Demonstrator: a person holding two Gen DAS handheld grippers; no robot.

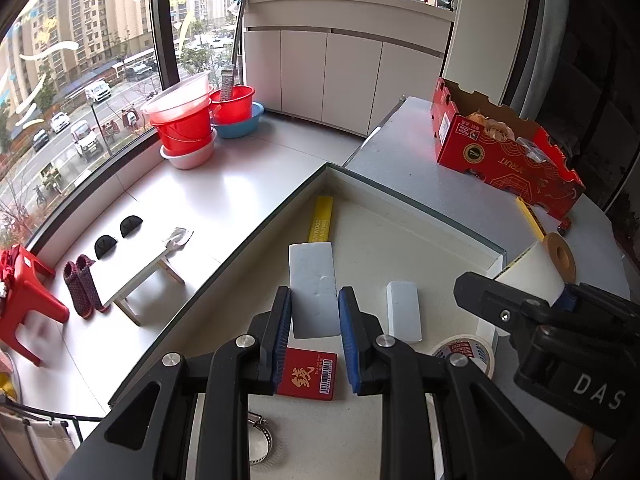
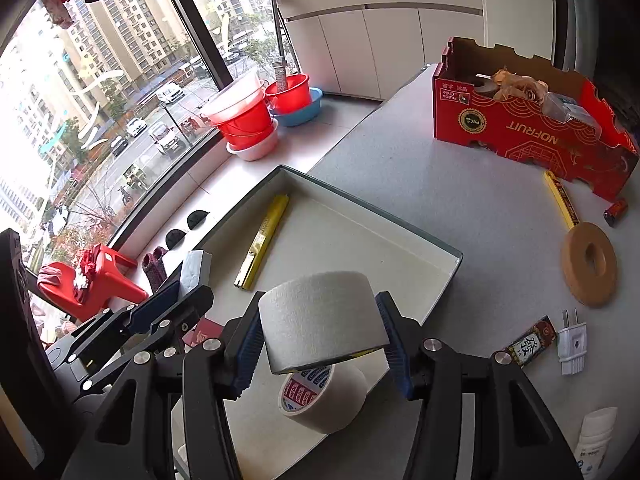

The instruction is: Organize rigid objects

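Note:
A shallow white tray (image 1: 416, 210) (image 2: 448, 276) holds a yellow bar (image 1: 321, 218) (image 2: 266, 234), a large pale block (image 1: 312, 290), a small pale block (image 1: 404, 316), a red card (image 1: 308, 374) and a masking tape roll (image 1: 466, 352) (image 2: 320, 396). My left gripper (image 1: 314, 336) is open, its fingers on either side of the large block's near end; in the right wrist view it (image 2: 176, 296) shows with that block (image 2: 196, 268). My right gripper (image 2: 322, 344) is shut on a white roll (image 2: 324, 318) (image 1: 530, 276), held above the tray over the tape roll.
On the grey table outside the tray lie a red fruit box (image 2: 532, 120), a yellow strip (image 2: 560, 198), a tan ring (image 2: 588, 262), a small red item (image 2: 616, 211), a white plug (image 2: 572, 344), a dark packet (image 2: 530, 342) and a white bottle (image 2: 594, 440). A metal clamp (image 1: 260, 436) lies near me.

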